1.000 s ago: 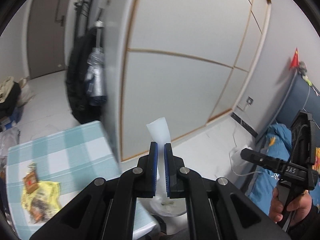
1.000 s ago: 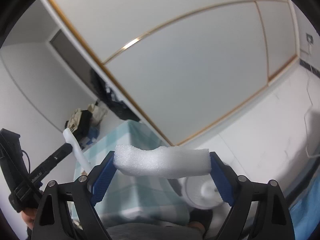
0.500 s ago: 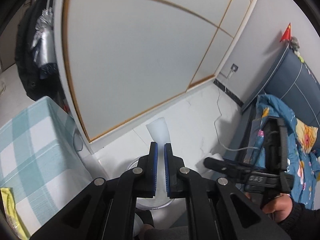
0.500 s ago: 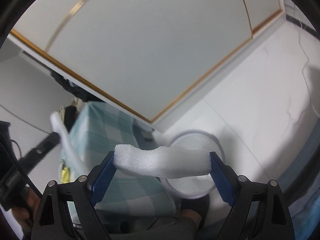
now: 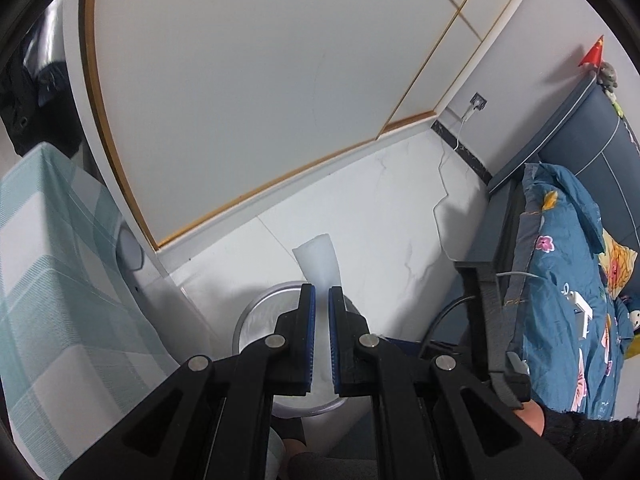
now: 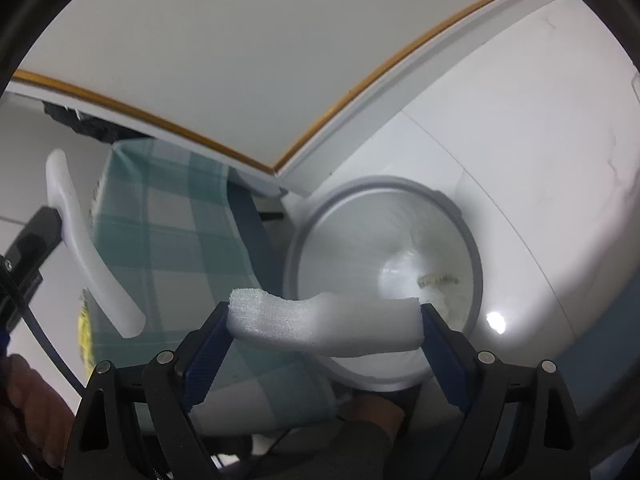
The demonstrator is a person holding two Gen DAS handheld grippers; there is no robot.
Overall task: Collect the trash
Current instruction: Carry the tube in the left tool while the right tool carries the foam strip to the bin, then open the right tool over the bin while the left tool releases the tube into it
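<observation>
Our left claw (image 5: 321, 300) is clenched on a thin foam strip (image 5: 319, 258); our right claw (image 6: 325, 320) grips a thick foam piece (image 6: 320, 330) endwise between wide jaws. Both hang over the bin (image 6: 474, 248) beside the checked bench (image 6: 160, 208)
</observation>
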